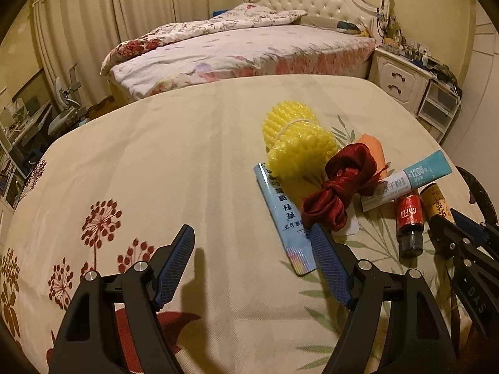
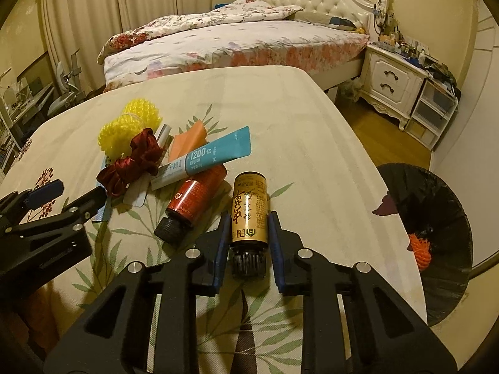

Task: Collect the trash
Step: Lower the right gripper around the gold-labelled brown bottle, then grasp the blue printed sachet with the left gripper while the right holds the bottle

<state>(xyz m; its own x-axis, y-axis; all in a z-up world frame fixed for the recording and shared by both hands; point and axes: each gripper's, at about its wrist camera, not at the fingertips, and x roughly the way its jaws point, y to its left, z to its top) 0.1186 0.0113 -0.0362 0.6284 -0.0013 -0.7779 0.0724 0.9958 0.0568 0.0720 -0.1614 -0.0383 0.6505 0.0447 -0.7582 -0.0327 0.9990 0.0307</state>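
Lying flat, gold bottle [image 2: 249, 208], cap toward right claw [image 2: 248, 233]

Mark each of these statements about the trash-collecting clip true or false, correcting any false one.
1. The right gripper has its fingers on either side of the gold bottle. True.
2. The left gripper grips the red ribbon. False: it is open and holds nothing.
3. The black-lined trash bin already holds an orange foam net. True.
4. The red bottle stands upright. False: it lies on its side.
5. The yellow foam net lies on the floor. False: it is on the table.
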